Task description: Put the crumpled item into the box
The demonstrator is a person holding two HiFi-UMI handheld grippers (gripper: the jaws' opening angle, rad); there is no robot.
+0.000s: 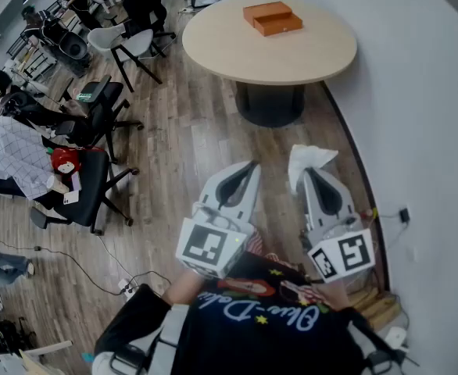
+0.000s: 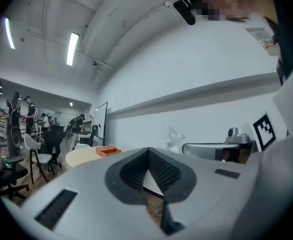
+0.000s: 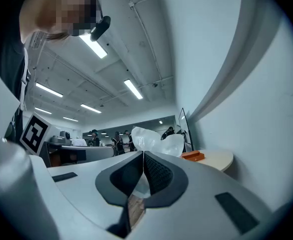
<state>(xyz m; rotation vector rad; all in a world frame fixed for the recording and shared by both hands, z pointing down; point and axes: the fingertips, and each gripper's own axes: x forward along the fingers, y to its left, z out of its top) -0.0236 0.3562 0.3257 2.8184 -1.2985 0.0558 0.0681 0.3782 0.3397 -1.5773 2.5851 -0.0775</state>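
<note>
A white crumpled item [image 1: 309, 159] sticks up out of my right gripper [image 1: 309, 173], which is shut on it over the wooden floor. In the right gripper view the crumpled item [image 3: 156, 142] billows just past the closed tips of the right gripper [image 3: 143, 154]. My left gripper [image 1: 251, 167] hangs beside it to the left, shut and holding nothing; its jaws meet at a point in the left gripper view [image 2: 148, 150]. The orange box [image 1: 272, 18] lies open on the round beige table [image 1: 291, 57] well ahead; the box is also in the left gripper view [image 2: 106, 151] and the right gripper view [image 3: 193, 155].
A white wall [image 1: 424, 116] runs close along the right, with a socket and cable [image 1: 403, 214] low on it. Black office chairs [image 1: 96, 182] and a seated person [image 1: 14, 155] fill the left. A white chair [image 1: 131, 47] stands near the table.
</note>
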